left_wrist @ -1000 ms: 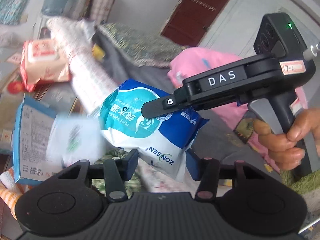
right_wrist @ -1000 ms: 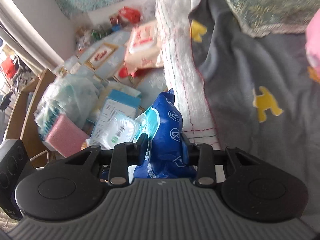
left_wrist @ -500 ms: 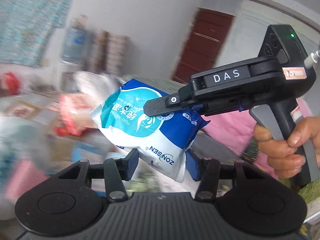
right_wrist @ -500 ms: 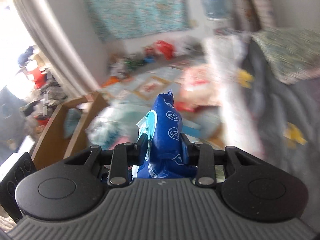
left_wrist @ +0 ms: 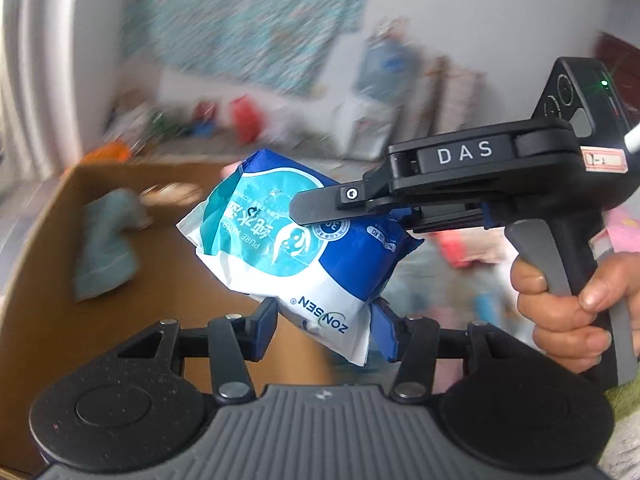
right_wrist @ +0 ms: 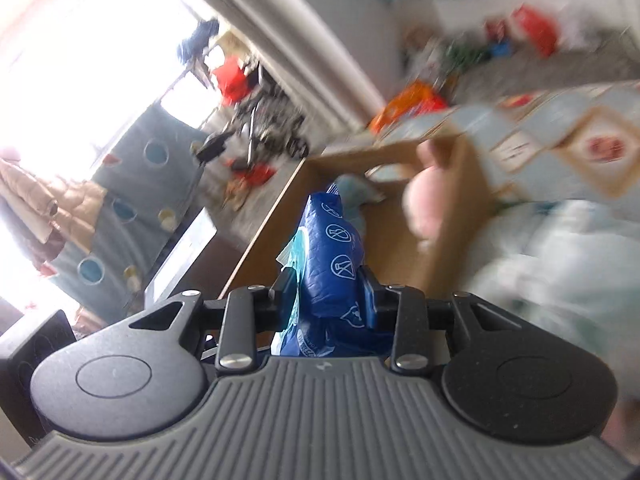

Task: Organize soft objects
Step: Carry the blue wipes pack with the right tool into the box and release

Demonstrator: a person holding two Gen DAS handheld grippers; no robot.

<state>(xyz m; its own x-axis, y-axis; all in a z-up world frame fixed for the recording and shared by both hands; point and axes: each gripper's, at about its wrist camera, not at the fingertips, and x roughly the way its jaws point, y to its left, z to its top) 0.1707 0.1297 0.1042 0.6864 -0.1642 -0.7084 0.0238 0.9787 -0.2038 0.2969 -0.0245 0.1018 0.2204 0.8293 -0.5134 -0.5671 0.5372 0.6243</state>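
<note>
A soft blue, teal and white wipes pack (left_wrist: pixel 288 240) hangs in the air, held at two ends. My left gripper (left_wrist: pixel 324 326) is shut on its lower white edge. My right gripper (left_wrist: pixel 320 210), marked DAS, comes in from the right and is shut on the pack's blue end. In the right wrist view the pack (right_wrist: pixel 332 248) stands edge-on between the right gripper's (right_wrist: pixel 327 294) pads. Behind and below the pack lies an open cardboard box (left_wrist: pixel 44 216), also seen as the box (right_wrist: pixel 400 152), with a teal cloth (left_wrist: pixel 104 244) inside it.
A person's hand (left_wrist: pixel 568 312) grips the right gripper's handle. Blurred clutter (left_wrist: pixel 240 114) lines the far wall under a patterned cloth (left_wrist: pixel 248 20). A tiled floor mat (right_wrist: pixel 560 136) lies right of the box, a bright window (right_wrist: pixel 80 60) and curtain to its left.
Both grippers have swung leftward together with the pack, away from the bed and floor clutter, so that the cardboard box is now behind the pack. Neither grip has changed.
</note>
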